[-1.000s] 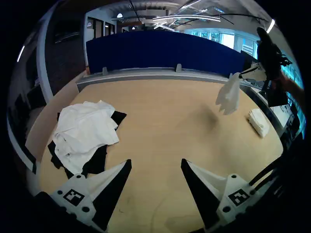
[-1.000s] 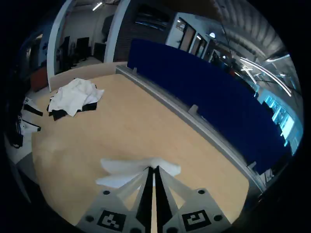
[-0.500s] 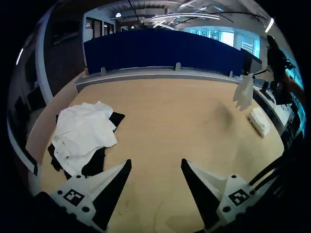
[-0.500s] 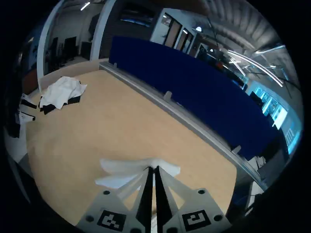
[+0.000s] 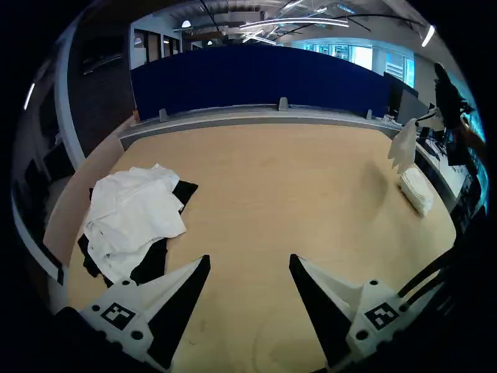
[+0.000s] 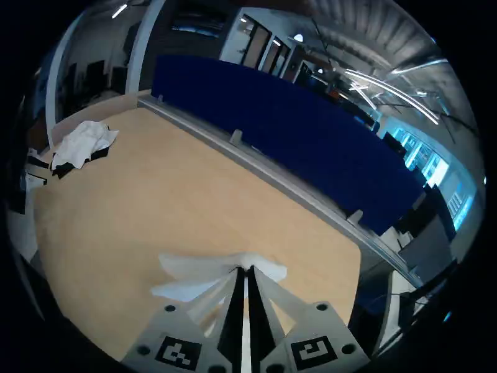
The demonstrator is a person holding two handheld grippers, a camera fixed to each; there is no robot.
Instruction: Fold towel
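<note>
In the right gripper view my right gripper (image 6: 246, 273) is shut on a folded white towel (image 6: 211, 273), which sticks out to both sides of the fingertips above the wooden table (image 6: 161, 205). In the left gripper view that same towel (image 5: 402, 146) hangs from the right gripper (image 5: 428, 117) at the table's far right, just above a stack of folded white towels (image 5: 416, 190). My left gripper (image 5: 248, 261) stands open and holds nothing, low over the near edge of the table (image 5: 273, 180).
A heap of white and black cloths (image 5: 132, 214) lies on the left side of the table, also seen as a cloth heap (image 6: 79, 144) far off. A blue partition (image 5: 261, 74) runs along the back edge. A person's hand (image 5: 469, 133) holds the right gripper.
The right gripper has carried the towel to the right, from over the table's right part to above the folded stack. The left gripper has stayed open and nearly still.
</note>
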